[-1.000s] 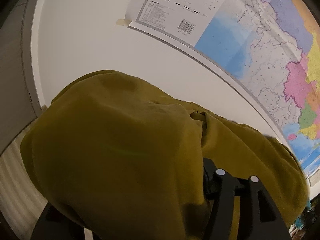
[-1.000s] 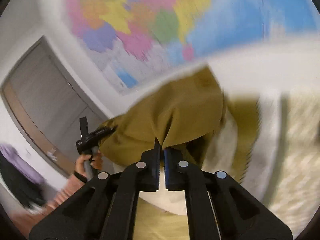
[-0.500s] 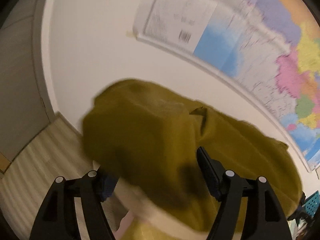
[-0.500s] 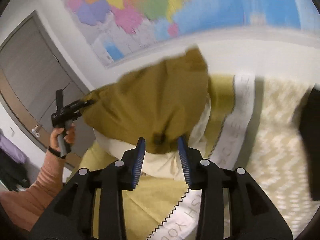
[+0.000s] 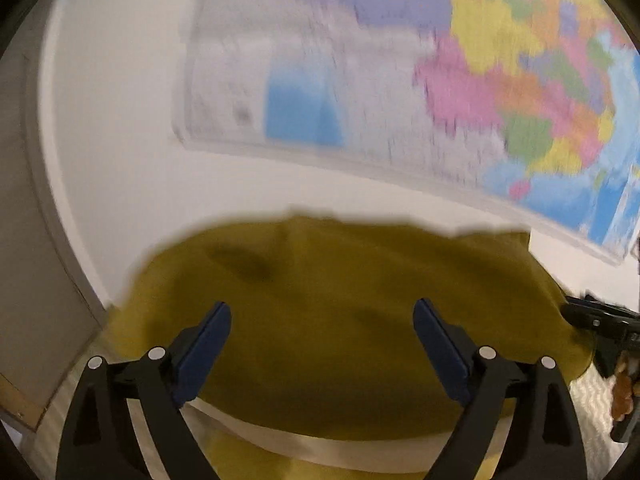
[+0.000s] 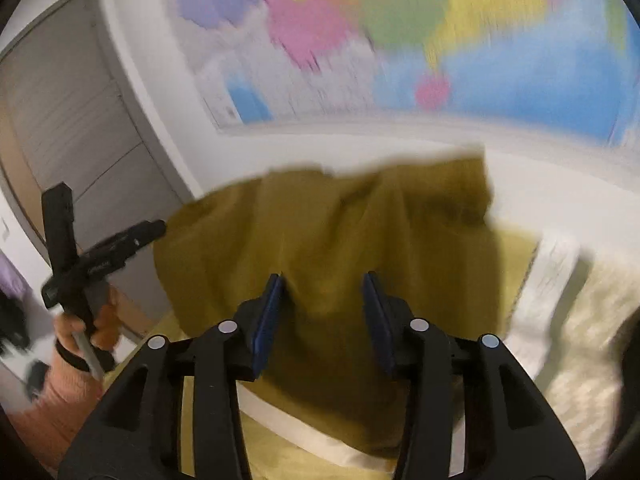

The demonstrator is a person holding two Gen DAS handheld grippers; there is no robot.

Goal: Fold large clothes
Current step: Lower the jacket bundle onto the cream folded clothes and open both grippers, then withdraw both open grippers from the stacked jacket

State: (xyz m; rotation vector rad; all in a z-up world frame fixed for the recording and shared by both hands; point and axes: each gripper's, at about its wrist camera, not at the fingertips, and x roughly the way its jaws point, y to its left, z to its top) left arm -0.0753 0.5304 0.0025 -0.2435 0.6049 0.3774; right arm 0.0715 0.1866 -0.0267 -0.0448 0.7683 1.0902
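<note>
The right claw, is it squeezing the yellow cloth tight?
No, the right claw is opening, and its blue pads stand apart with the yellow cloth loose beyond them.

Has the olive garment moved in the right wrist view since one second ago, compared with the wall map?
Yes. The olive garment has dropped away from the wall map: its top edge overlapped the map's lower border before, and now white wall separates them.
</note>
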